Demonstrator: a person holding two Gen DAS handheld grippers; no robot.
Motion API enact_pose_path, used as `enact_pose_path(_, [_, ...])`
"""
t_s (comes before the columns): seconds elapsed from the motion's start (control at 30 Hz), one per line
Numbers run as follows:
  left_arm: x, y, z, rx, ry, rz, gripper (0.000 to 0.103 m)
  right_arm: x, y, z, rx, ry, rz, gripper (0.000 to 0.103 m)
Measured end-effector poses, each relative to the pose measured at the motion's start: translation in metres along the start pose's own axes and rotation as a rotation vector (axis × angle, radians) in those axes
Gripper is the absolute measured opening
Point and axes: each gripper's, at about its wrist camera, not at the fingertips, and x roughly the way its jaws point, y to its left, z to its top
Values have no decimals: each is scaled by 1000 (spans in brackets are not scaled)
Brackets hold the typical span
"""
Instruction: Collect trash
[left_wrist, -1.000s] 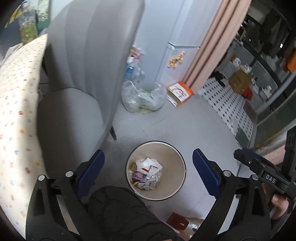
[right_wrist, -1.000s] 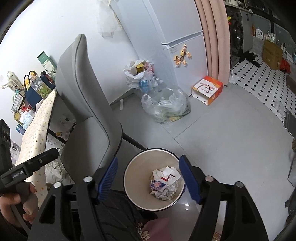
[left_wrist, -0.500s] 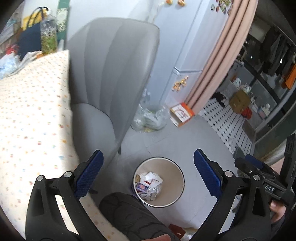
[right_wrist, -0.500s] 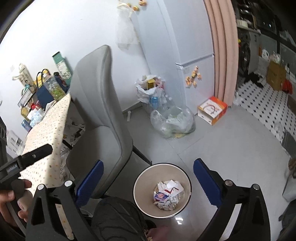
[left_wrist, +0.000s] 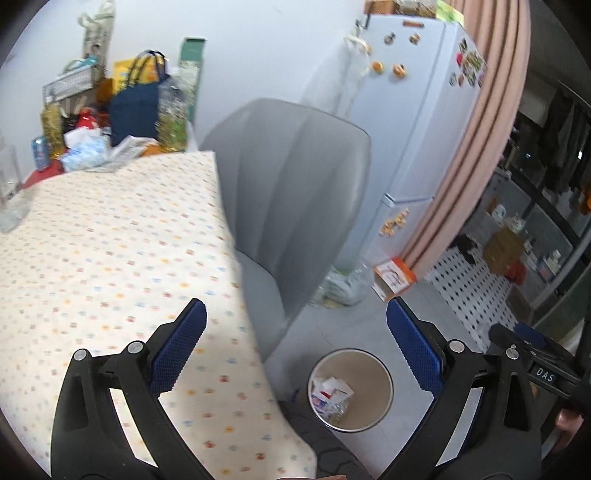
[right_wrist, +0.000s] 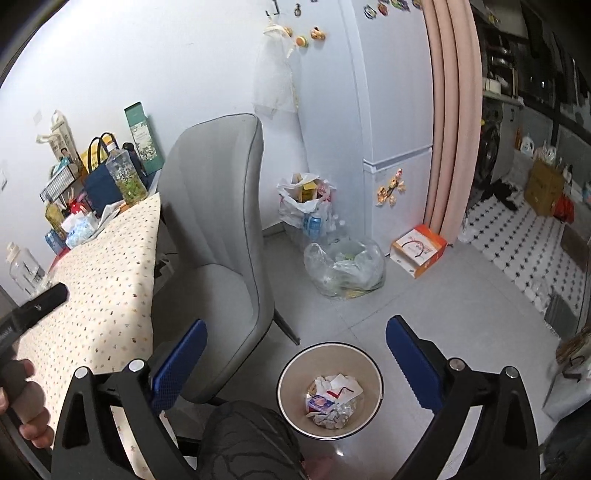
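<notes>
A round beige waste bin (right_wrist: 286, 384) (left_wrist: 384, 380) stands on the grey floor with crumpled paper and wrappers (right_wrist: 332, 400) (left_wrist: 330, 395) inside. My right gripper (right_wrist: 295, 354) hangs high above it, open, its blue pads wide apart with nothing between them. My left gripper (left_wrist: 295, 343) is open too and empty, raised over the edge of the table (left_wrist: 103, 251) with the dotted cloth, the bin lying below and to its right. Each gripper's body shows at the edge of the other's view, held by a hand (right_wrist: 26, 410).
A grey upholstered chair (right_wrist: 221, 236) stands between table and bin. Behind it are a clear bag of rubbish (right_wrist: 343, 269), a white bag of bottles (right_wrist: 306, 206), an orange-white box (right_wrist: 419, 251) and a white fridge (right_wrist: 388, 110). Bags, bottles and packets (left_wrist: 110, 122) crowd the table's far end. A dark-trousered knee (right_wrist: 243, 439) is below.
Both grippers have risen and tilted up; the bin looks smaller and lower, and the tabletop, fridge and wall have come into view. The right gripper's jaws have spread wider.
</notes>
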Motion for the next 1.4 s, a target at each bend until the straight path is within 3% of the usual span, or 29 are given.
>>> enact_pose_path(0.13, [-22, 18, 4, -35, -37, 51, 97, -15, 20, 4, -32, -18, 22, 95])
enact_pose_path(0.27, [-47, 31, 1, -57, -99, 103, 97, -25, 35, 7, -22, -13, -52, 95])
enact_pose_path(0.47, [-82, 47, 2, -72, -157, 189, 97, -43, 59, 7, -54, -37, -21, 95])
enact_pose_path(0.63, [-119, 60, 1, -50, -218, 210, 97, -59, 79, 8, -74, -63, 14, 95])
enact_pose_path(0.77, [-137, 64, 1, -23, -218, 212, 97, -73, 93, 11, -75, -74, 98, 95])
enact_pose_path(1.03, [-175, 76, -10, -34, -238, 210, 97, -94, 119, 7, -119, -96, 141, 95])
enact_pose_path(1.4, [-204, 96, -34, -77, -247, 291, 97, -112, 150, -10, -232, -109, 178, 95])
